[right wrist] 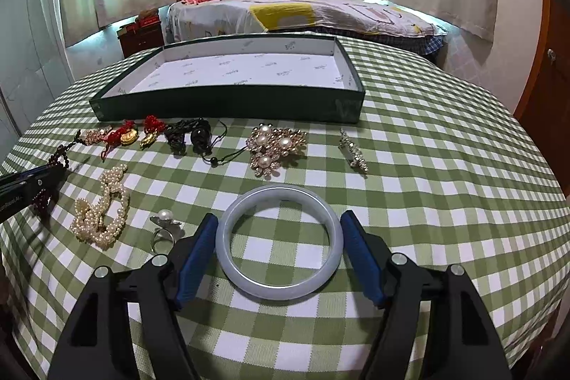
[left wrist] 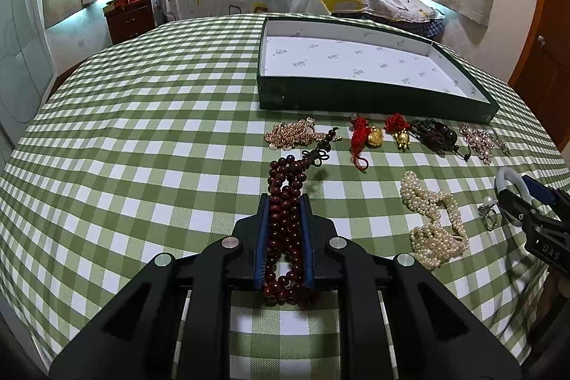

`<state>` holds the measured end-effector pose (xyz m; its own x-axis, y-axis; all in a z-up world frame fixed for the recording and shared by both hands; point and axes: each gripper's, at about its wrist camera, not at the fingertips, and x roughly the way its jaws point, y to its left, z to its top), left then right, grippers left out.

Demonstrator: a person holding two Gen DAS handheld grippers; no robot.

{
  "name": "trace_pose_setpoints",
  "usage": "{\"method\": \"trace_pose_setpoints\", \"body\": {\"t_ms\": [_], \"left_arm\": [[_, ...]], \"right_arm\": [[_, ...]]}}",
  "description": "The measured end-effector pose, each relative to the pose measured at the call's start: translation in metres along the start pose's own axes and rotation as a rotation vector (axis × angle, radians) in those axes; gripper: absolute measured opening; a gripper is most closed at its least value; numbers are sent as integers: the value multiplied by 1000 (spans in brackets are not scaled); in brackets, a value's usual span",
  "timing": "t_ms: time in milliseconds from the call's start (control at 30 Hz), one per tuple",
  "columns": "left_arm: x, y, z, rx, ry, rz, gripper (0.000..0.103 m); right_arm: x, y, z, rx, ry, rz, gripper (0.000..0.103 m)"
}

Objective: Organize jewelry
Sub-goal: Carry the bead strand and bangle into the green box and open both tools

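Two grippers work near the green tray (left wrist: 374, 100): left gripper (left wrist: 285, 202) pinching dark red prayer beads (left wrist: 285, 194), whose dangling loops could snag; right gripper (right wrist: 279, 219) spread around the jade bangle (right wrist: 279, 243), which may slip

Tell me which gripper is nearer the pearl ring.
Right. The right gripper straddles the bangle just beside the pearl ring; the left gripper grips dark beads beyond the pearls.

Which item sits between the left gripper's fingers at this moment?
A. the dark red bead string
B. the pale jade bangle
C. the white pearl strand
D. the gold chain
A: in the left wrist view the left gripper has its blue pads pressed against both sides of the dark red bead string, while the pale jade bangle lies between the open right gripper.
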<state>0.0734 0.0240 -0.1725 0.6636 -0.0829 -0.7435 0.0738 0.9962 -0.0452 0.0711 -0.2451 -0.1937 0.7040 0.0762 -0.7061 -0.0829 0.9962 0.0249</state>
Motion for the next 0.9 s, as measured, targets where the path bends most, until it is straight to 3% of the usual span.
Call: {"method": "trace_pose_setpoints", "body": {"t_ms": [533,900], "left_arm": [[-24,-5,26,-7,-90,-22,16],[-17,-32,103,22,-193,-71,16]], "right_arm": [[-29,-2,28,-2,-96,6,69],[-23,-5,98,-2,-197,23,69]]}}
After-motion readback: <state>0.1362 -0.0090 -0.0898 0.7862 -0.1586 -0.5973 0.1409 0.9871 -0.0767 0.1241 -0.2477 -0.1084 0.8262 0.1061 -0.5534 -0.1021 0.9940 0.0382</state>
